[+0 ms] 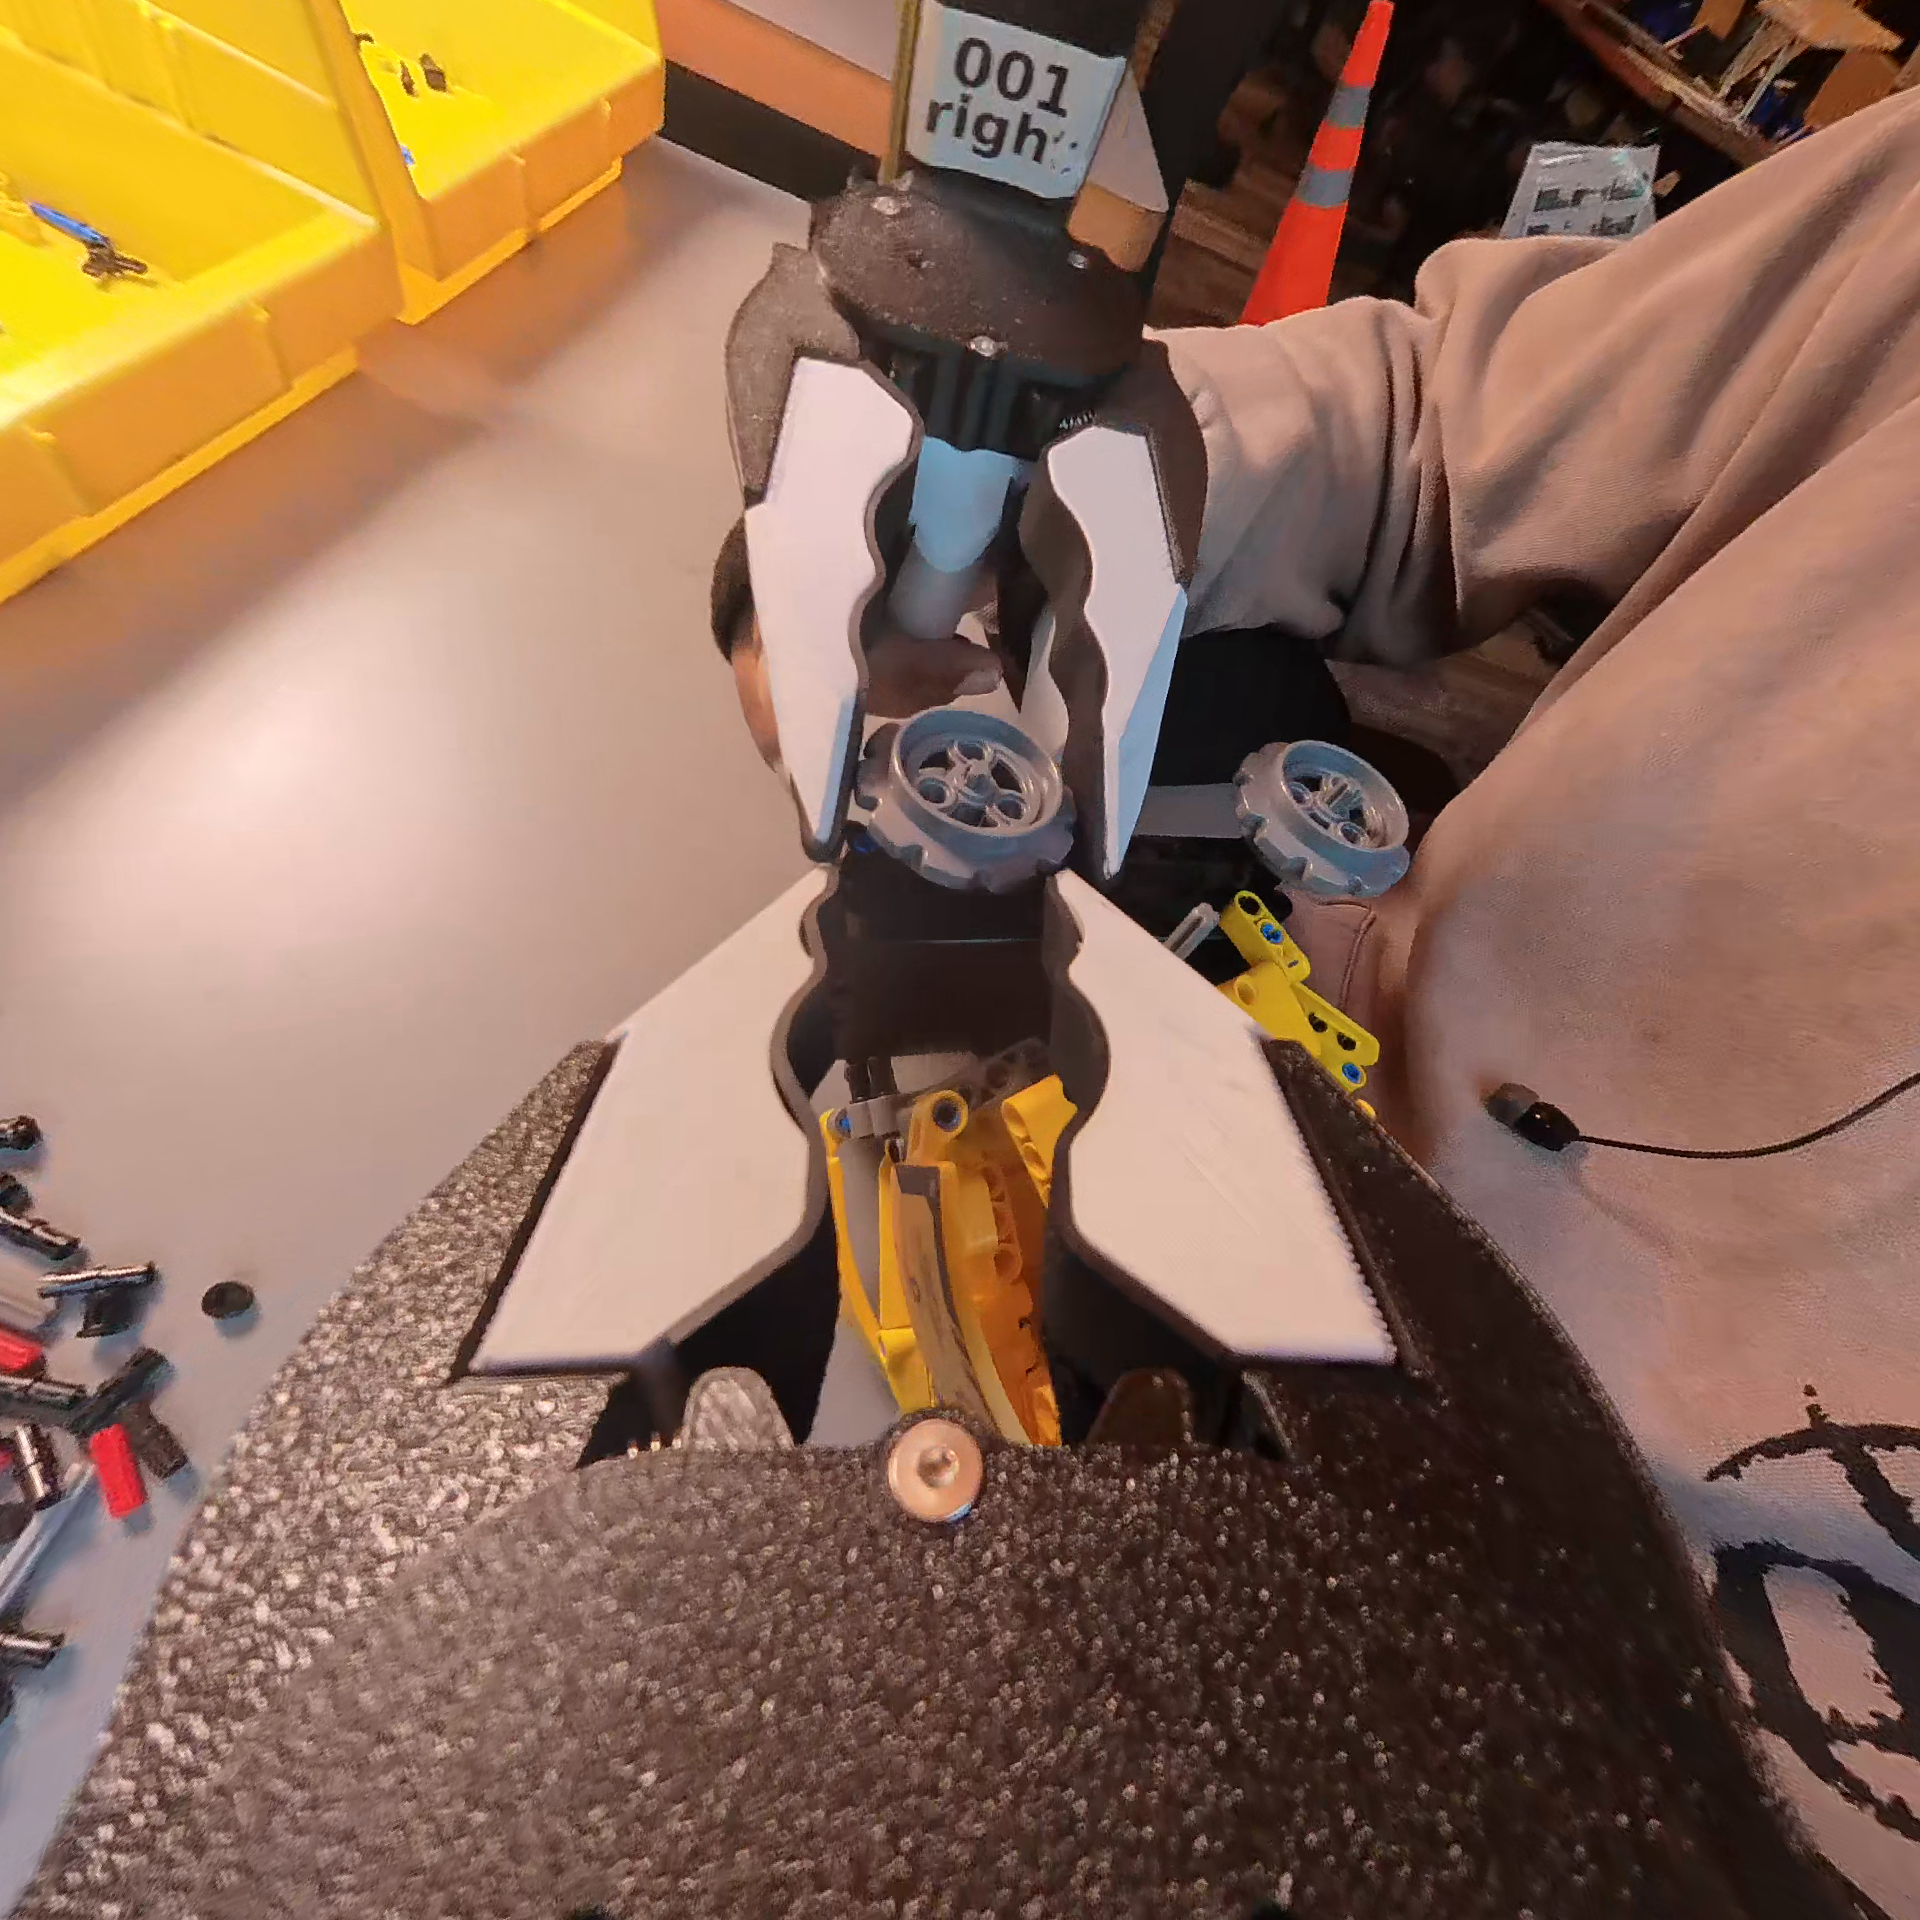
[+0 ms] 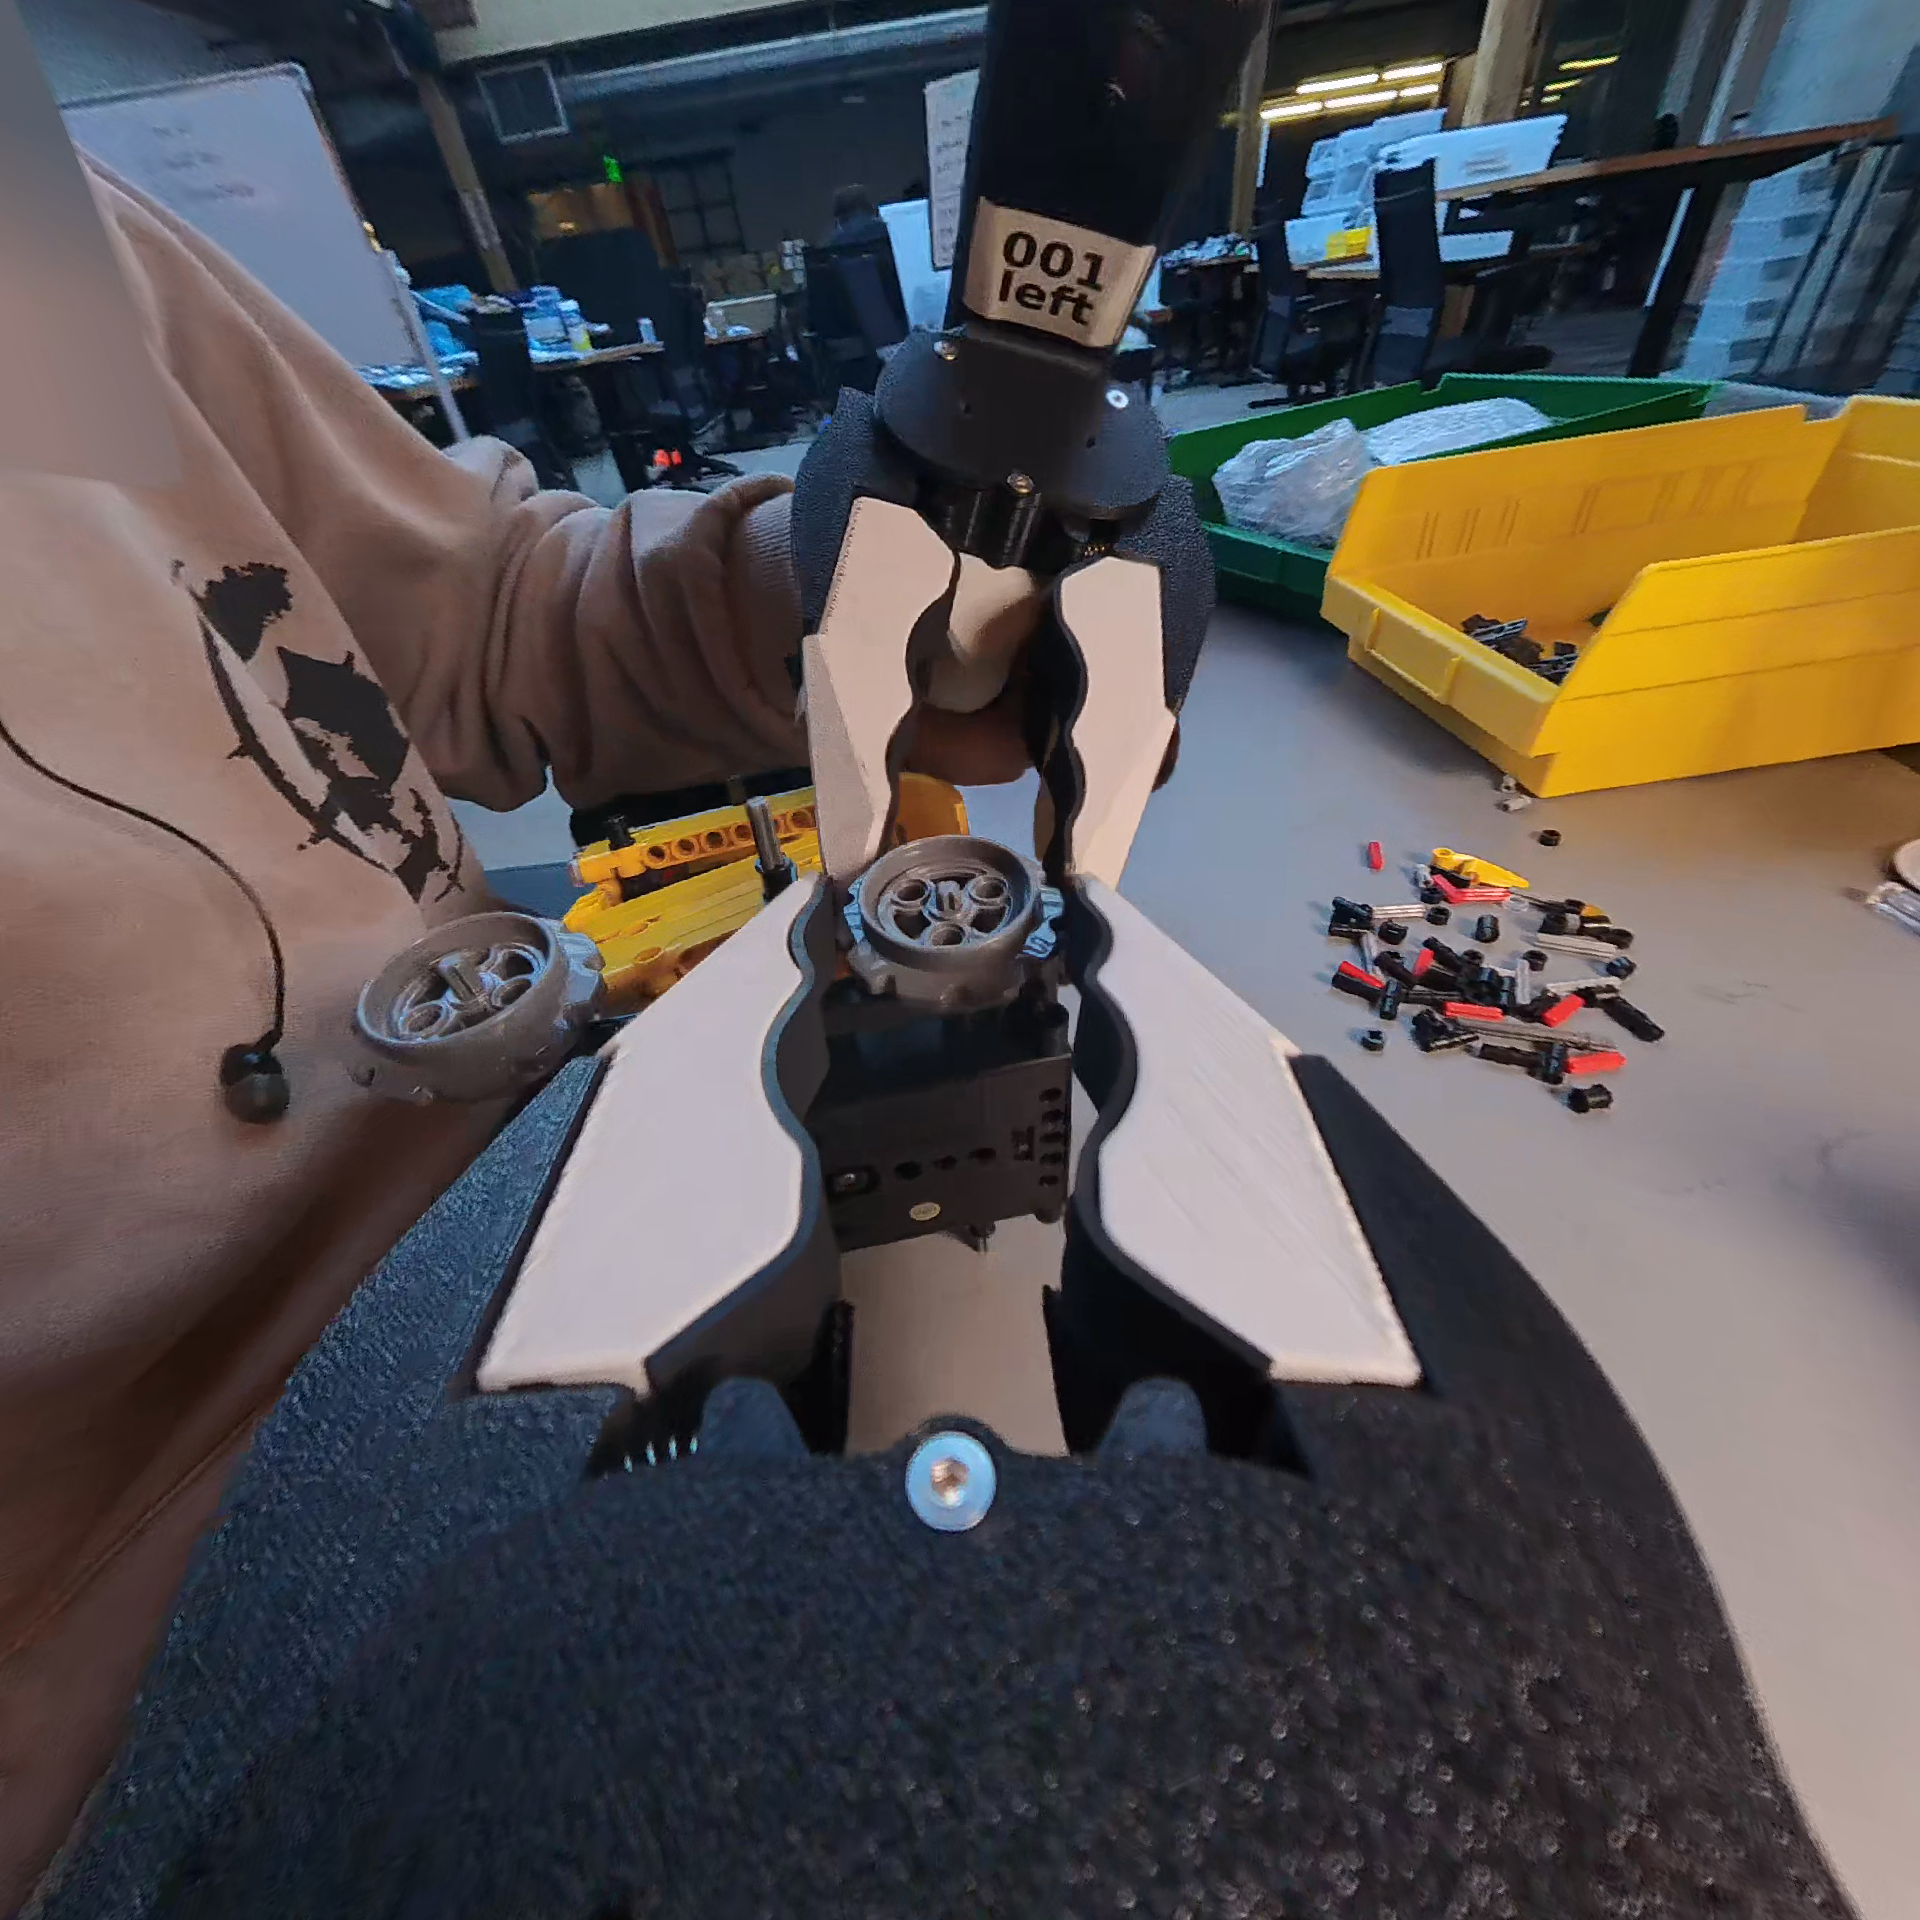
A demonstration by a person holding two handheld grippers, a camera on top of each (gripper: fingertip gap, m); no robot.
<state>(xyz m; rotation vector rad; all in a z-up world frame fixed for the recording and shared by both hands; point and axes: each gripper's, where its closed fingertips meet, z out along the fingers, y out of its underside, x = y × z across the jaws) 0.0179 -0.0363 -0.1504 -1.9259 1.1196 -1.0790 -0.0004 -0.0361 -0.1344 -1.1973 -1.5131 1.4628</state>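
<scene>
**Inspector:** Left hand-held gripper point(image 1: 945, 883): narrow, fingers pressed against both sides of a black block point(image 2: 935, 1132). The block belongs to a model held off the bench point(image 1: 364, 727).

**Clerk:** And the right one?

**Inspector:** Right hand-held gripper point(image 2: 951, 894): also narrow, meeting the left head-on. Its tips flank the grey wheel point(image 1: 966, 800) on the block and appear to touch its rim on either side.

**Clerk:** The rest of the model?

**Inspector:** A yellow frame point(image 1: 966, 1247) joins the block and lies between the left fingers, close to that camera. A second wheel point(image 1: 1320, 821) sits on the frame, just beside the person's tan sleeve point(image 1: 1455, 468).

**Clerk:** The bench?

**Inspector:** Grey top. A scatter of small black, red and grey pins point(image 2: 1486, 977) lies well apart from the model. Yellow bins point(image 2: 1662, 644) stand along the far edge, one with dark parts inside. A green bin point(image 2: 1455, 400) holding plastic bags stands beyond them. An orange cone point(image 1: 1320, 177) stands off the bench.
</scene>
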